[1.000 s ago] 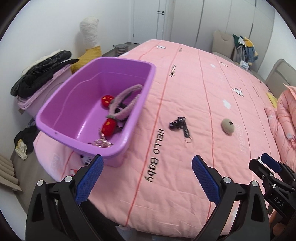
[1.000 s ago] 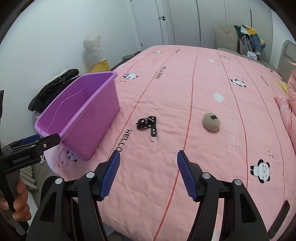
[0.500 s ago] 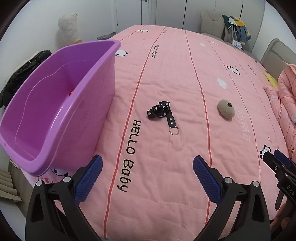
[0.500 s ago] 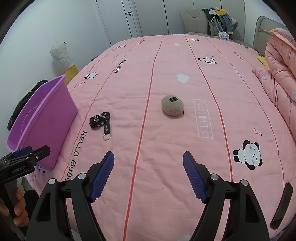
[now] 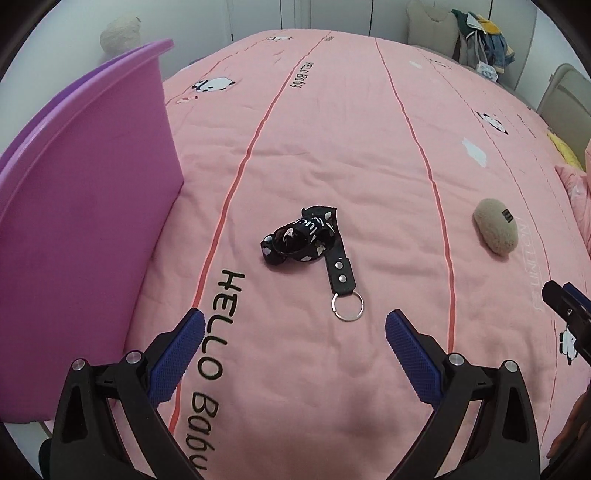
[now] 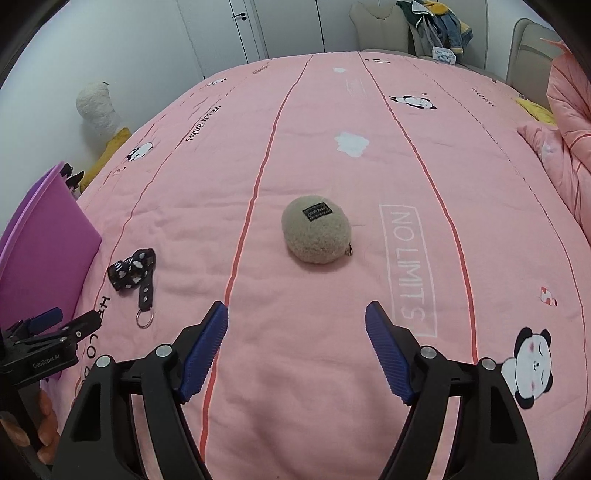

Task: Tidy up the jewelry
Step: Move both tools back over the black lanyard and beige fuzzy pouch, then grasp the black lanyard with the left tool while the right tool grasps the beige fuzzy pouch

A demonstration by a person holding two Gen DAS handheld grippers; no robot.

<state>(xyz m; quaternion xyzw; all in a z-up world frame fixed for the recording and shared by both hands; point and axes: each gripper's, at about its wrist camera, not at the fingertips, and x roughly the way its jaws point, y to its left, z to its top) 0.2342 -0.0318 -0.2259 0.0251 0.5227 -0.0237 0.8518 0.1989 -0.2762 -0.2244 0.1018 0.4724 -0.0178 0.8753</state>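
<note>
A black strap keychain [image 5: 310, 240] with white print and a metal ring lies on the pink bedspread, just ahead of my open, empty left gripper [image 5: 293, 334]. It also shows in the right wrist view [image 6: 135, 271]. A beige fluffy pouch [image 6: 316, 234] with a black label lies ahead of my open, empty right gripper [image 6: 296, 325]; it shows in the left wrist view [image 5: 495, 230] at the right. The purple bin [image 5: 85, 206] stands at the left; its inside is hidden.
The pink bedspread [image 6: 369, 155] covers a wide bed. A folded pink quilt [image 6: 569, 122] lies at the far right. A white-and-yellow plush [image 6: 101, 118] stands on the floor past the left edge. A chair with clothes [image 6: 424, 26] is at the back.
Both grippers have moved forward and lower over the bed. The left one has drawn up to the keychain, the right one to the pouch. The bin's contents have gone out of sight.
</note>
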